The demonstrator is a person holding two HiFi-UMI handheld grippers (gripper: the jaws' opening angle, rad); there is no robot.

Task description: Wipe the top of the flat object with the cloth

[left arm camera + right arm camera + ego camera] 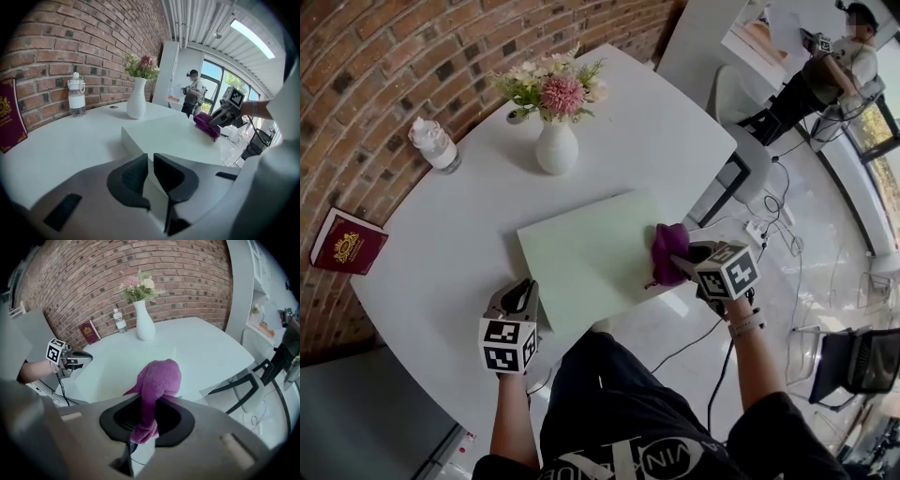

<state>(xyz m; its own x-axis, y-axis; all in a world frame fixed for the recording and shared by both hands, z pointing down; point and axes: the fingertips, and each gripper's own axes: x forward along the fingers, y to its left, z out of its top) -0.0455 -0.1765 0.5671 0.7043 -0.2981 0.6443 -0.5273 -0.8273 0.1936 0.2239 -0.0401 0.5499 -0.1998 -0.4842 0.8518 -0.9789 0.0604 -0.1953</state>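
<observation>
A pale green flat board (591, 253) lies on the round white table (441, 272). At the board's right edge rests a purple cloth (666, 248), and my right gripper (680, 262) is shut on it; in the right gripper view the cloth (157, 378) bunches up out of the jaws (149, 413) over the board (112, 366). My left gripper (523, 286) sits at the board's near left corner. Its jaws (150, 161) stand almost together with nothing visible between them. The board (173, 136) and cloth (206, 124) lie ahead of it.
A white vase of flowers (556, 141) stands behind the board. A water bottle (434, 143) and a maroon booklet (347, 242) are at the table's left by the brick wall. A person (834, 70) stands far right. Chairs and cables (769, 202) fill the floor there.
</observation>
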